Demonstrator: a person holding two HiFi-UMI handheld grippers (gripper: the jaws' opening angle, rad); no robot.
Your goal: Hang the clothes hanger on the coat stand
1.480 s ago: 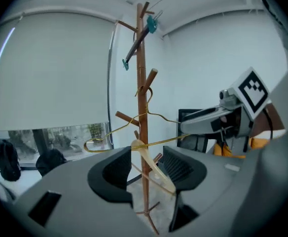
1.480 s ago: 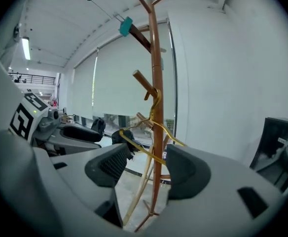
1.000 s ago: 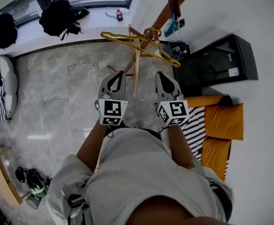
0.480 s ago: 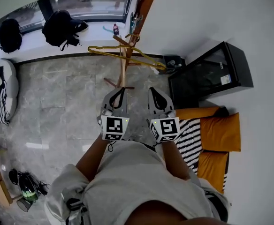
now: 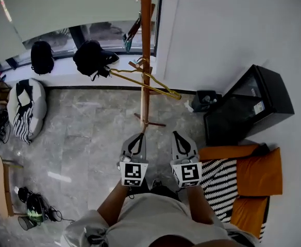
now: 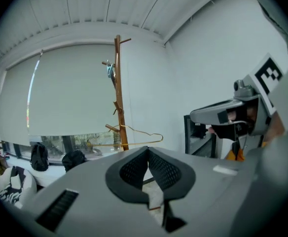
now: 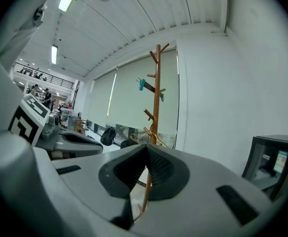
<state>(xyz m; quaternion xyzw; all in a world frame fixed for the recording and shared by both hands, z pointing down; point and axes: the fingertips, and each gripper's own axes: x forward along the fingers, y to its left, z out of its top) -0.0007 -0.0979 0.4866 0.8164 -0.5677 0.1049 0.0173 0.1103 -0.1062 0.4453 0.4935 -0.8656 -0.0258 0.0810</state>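
Observation:
The wooden coat stand (image 5: 146, 50) rises by the white wall, and the gold wire hanger (image 5: 146, 81) hangs by its hook from one of its lower pegs. Both grippers are held low in front of the person, short of the stand's base. My left gripper (image 5: 138, 137) is shut and empty, and so is my right gripper (image 5: 177, 134). Beyond the shut left gripper (image 6: 147, 149) in the left gripper view stand the coat stand (image 6: 118, 93) and hanger (image 6: 134, 135). In the right gripper view the coat stand (image 7: 157, 93) shows past the closed right gripper (image 7: 146, 147).
A black cabinet (image 5: 248, 104) stands at the right wall, with orange cushions (image 5: 256, 174) and a striped cloth (image 5: 217, 181) in front. Two black backpacks (image 5: 91, 58) lie on the window ledge. A striped beanbag (image 5: 24, 107) and a wooden chair (image 5: 1, 184) are at the left.
Both grippers have drawn back from the stand and now sit farther from the hanger. The hanger stays on its peg. The head view has tilted up, showing more of the pole.

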